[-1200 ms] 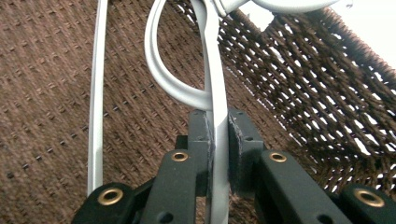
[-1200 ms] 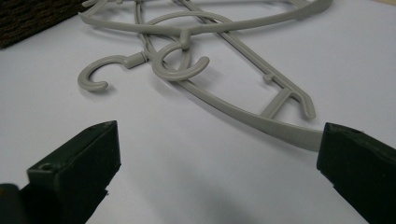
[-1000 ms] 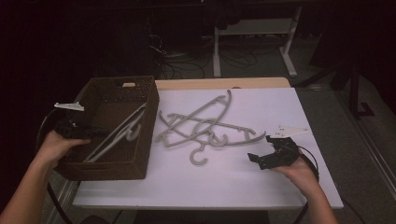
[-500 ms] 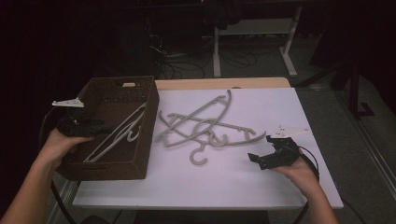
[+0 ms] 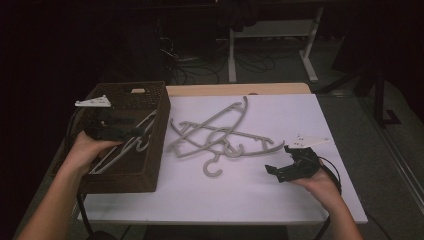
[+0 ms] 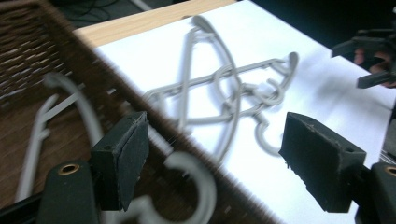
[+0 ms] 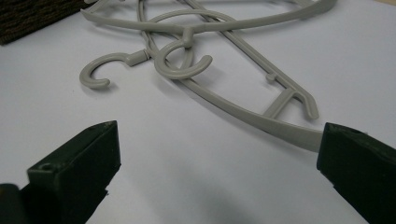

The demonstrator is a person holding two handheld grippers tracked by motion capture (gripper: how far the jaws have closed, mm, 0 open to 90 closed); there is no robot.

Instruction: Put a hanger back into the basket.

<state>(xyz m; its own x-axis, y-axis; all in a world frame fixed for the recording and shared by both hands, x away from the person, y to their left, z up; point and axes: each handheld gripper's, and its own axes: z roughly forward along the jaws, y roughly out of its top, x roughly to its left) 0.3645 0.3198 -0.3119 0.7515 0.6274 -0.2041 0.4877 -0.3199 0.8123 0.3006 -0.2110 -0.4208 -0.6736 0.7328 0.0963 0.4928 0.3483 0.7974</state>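
Observation:
A heap of several grey plastic hangers (image 5: 220,134) lies tangled on the white table (image 5: 300,200). More grey hangers (image 5: 116,153) lie inside a brown wicker basket (image 5: 150,172) at the table's left. My left gripper (image 5: 136,133) hovers over the basket's inside, open and holding nothing. In the left gripper view, its jaws (image 6: 224,163) straddle the basket's rim (image 6: 93,79), with a hanger hook (image 6: 198,186) just below them. My right gripper (image 5: 280,160) sits open low over the table, right of the heap. Its jaws (image 7: 217,172) face the nearest hanger arm (image 7: 261,119) and touch nothing.
The basket takes up the table's left edge. A wooden strip (image 5: 235,90) runs along the far edge. Beyond it stand a white desk frame (image 5: 272,45) and floor cables (image 5: 200,65). My right gripper (image 6: 373,51) also shows far off in the left gripper view.
My left gripper has moved a little to the right and farther over the basket, staying open. The right gripper and the heap of hangers have not moved.

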